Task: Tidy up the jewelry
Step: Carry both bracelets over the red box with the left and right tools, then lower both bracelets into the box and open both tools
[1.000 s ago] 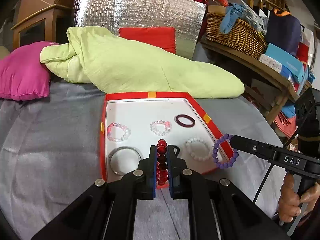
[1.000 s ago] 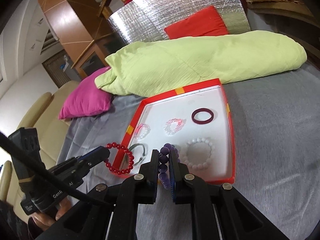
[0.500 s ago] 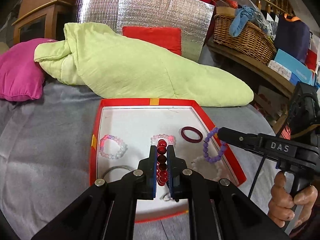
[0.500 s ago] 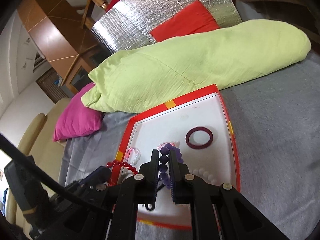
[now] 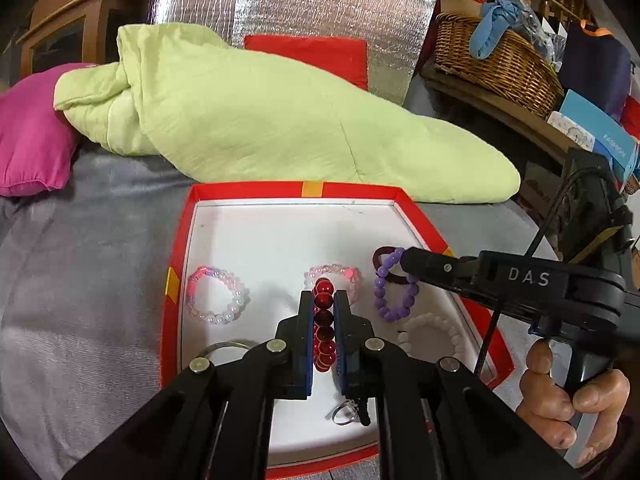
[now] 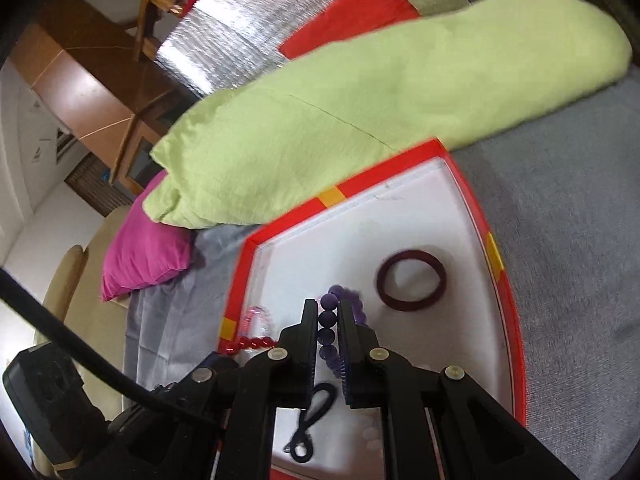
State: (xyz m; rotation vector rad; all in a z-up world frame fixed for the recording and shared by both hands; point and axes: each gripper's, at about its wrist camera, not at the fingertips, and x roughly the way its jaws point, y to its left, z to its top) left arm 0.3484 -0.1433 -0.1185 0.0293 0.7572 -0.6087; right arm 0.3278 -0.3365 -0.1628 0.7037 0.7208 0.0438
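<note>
Red beads [image 5: 324,322]: clamped between the left gripper's [image 5: 323,304] closed jaws, above the tray [image 5: 296,191].
Purple beads [image 5: 394,290]: pinched by the right gripper [image 6: 329,322], hanging over the tray's right part.
Tray: red rim, white floor, on grey cloth [image 5: 80,280].
In tray: two pinkish bead bracelets [image 5: 216,296], dark red ring [image 6: 412,280], white beads [image 5: 432,332].

A long pale-green padded quilt [image 5: 280,120] lies across the grey bedspread [image 5: 80,280] toward its far edge. A magenta cushion [image 5: 28,140] sits at its left end. Behind stand a silver foil panel [image 5: 300,12] and a woven wicker basket [image 5: 496,64].
</note>
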